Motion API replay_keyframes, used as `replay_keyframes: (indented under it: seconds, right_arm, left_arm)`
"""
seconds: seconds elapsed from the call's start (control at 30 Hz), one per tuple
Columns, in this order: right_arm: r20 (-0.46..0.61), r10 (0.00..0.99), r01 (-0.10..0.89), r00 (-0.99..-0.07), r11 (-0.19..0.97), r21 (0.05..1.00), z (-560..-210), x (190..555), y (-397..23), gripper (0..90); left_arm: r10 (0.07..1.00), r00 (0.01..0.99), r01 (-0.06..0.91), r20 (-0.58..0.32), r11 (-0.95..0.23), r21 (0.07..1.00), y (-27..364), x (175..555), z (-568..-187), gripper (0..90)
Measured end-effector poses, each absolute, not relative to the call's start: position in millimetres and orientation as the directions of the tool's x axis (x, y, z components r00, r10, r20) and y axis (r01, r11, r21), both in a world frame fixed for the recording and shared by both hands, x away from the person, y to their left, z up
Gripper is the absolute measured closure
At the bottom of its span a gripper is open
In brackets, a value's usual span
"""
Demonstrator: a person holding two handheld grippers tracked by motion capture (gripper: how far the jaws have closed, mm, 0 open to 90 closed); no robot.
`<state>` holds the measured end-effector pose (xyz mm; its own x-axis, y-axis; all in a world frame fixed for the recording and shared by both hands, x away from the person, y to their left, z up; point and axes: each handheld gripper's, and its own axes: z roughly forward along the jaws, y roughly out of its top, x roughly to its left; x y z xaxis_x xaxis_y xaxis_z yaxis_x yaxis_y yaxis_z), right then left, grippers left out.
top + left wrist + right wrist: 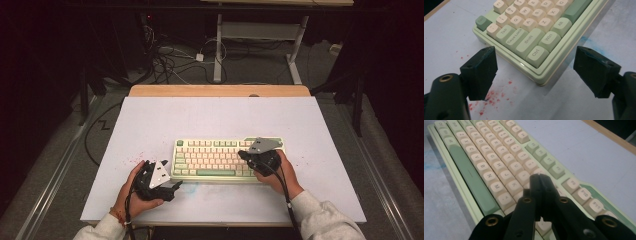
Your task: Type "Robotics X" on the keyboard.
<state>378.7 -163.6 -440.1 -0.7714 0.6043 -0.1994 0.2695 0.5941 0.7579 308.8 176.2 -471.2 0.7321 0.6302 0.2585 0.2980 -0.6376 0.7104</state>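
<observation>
A pale green keyboard (220, 159) with cream keys lies near the middle of the white table. My left gripper (176, 186) rests just off its front-left corner, held by a hand. In the left gripper view that gripper (537, 75) is open, its jaws wide apart with the keyboard's Ctrl corner (537, 56) ahead of them. My right gripper (243, 154) hovers over the right half of the keyboard. Seen in the right gripper view, this gripper (539, 178) is shut, its jaws pressed together with nothing between them, tips over the cream keys (506, 165).
The white table (150, 125) has red specks (491, 96) by the left gripper and a faint blue smear (192, 187) in front of the keyboard. A wooden edge (220, 90) runs along the far side. Cables and a desk frame (218, 50) stand on the floor beyond.
</observation>
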Motion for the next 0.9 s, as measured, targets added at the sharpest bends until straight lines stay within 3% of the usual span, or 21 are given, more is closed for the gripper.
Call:
replay_keyframes:
  seconds: [0.77, 0.9]
  right_arm:
    - [-0.219, 0.578, 0.311, -0.786, 0.676, 0.668, -452.7, 399.4, -137.4, 90.0]
    - [-0.205, 0.584, 0.309, -0.786, 0.658, 0.686, -451.0, 397.4, -139.0, 90.0]
  left_arm:
    - [0.611, 0.75, 0.307, 0.254, -0.662, 0.684, 172.1, 309.7, -475.9, 18.1]
    - [0.613, 0.749, 0.308, 0.252, -0.659, 0.686, 172.3, 309.9, -475.3, 18.1]
